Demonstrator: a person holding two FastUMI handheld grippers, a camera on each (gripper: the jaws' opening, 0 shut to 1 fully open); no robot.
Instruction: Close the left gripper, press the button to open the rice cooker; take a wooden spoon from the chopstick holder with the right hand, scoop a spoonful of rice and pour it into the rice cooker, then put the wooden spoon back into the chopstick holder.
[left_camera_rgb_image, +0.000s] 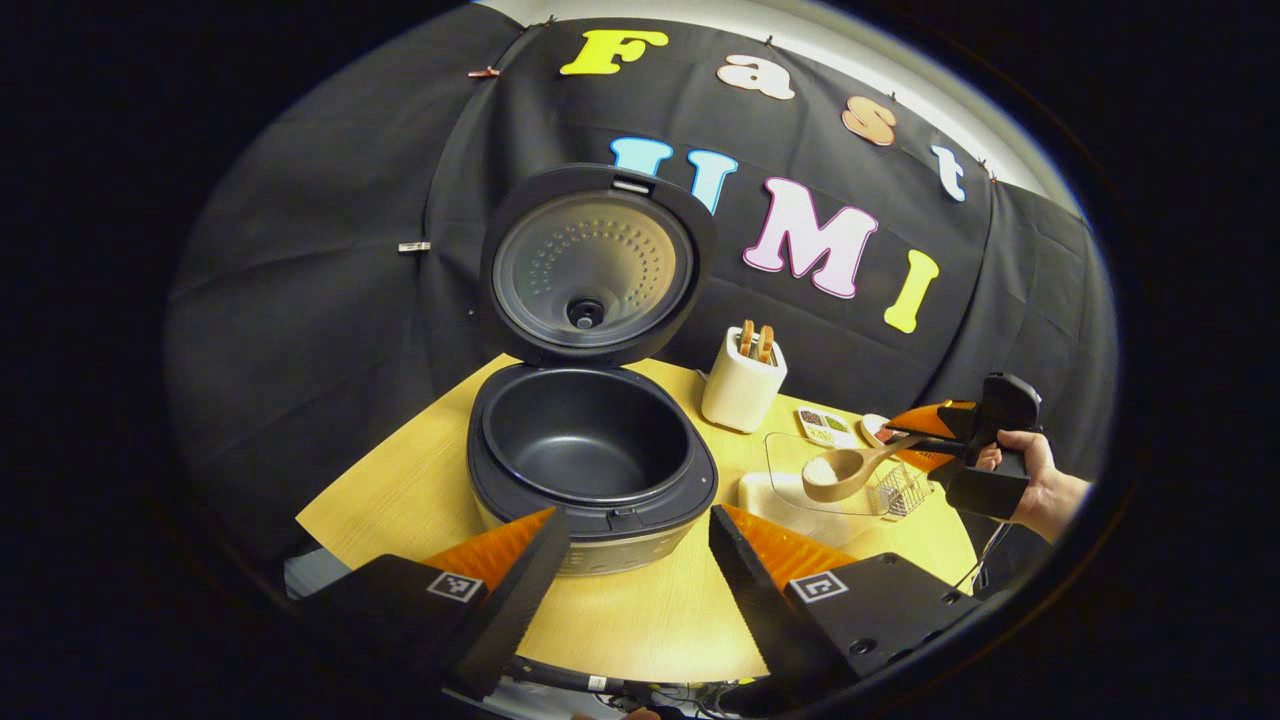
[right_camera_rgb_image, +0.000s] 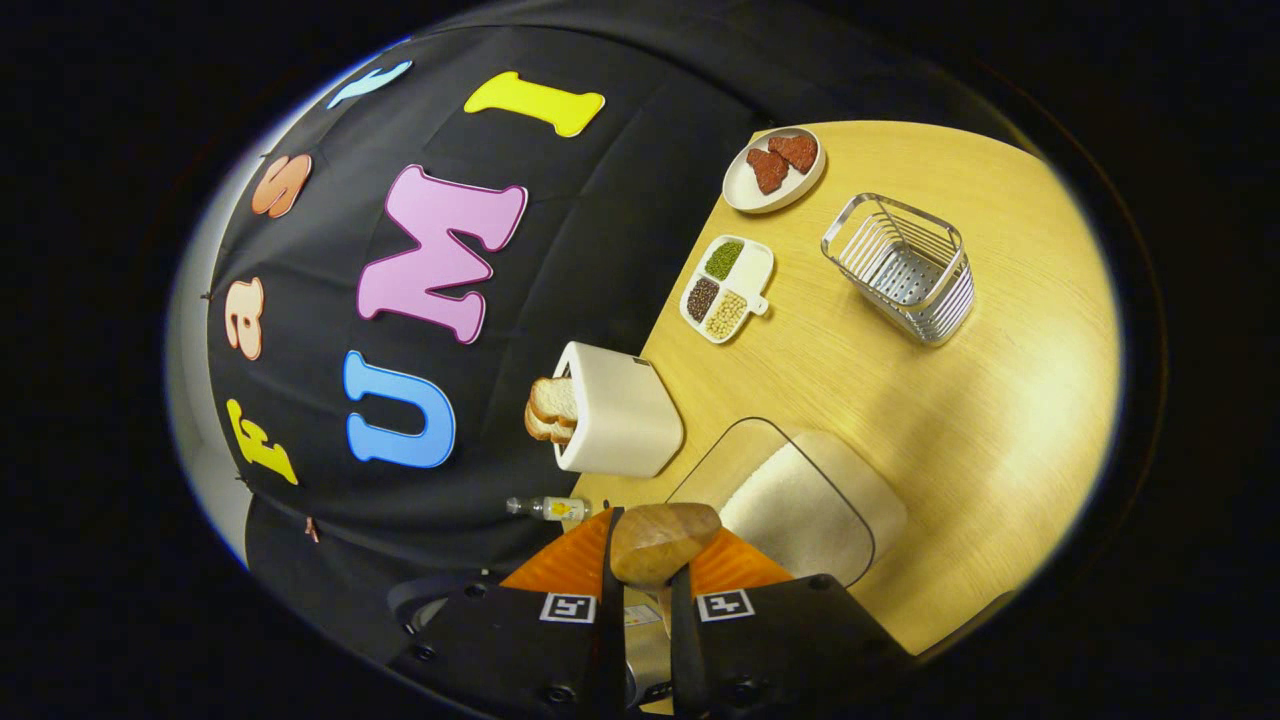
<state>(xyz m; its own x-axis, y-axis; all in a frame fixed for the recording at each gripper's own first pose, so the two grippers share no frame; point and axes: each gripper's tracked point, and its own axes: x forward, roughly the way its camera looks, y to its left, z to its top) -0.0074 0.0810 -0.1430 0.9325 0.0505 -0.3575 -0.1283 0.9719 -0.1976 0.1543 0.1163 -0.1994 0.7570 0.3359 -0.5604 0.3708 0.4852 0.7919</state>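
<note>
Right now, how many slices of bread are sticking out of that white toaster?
2. Both slices of bread stand side by side in the slots of the toaster, which sits beside the rice cooker. Nothing hints at more hidden inside.

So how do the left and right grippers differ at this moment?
The left gripper stands open with nothing between its fingers, while the right gripper is shut on the handle of the wooden spoon. The left gripper sits just in front of the open black rice cooker; the right gripper holds the spoon, loaded with white rice, above the clear rice container, off to the cooker's side. Both hang above the round wooden table.
</note>
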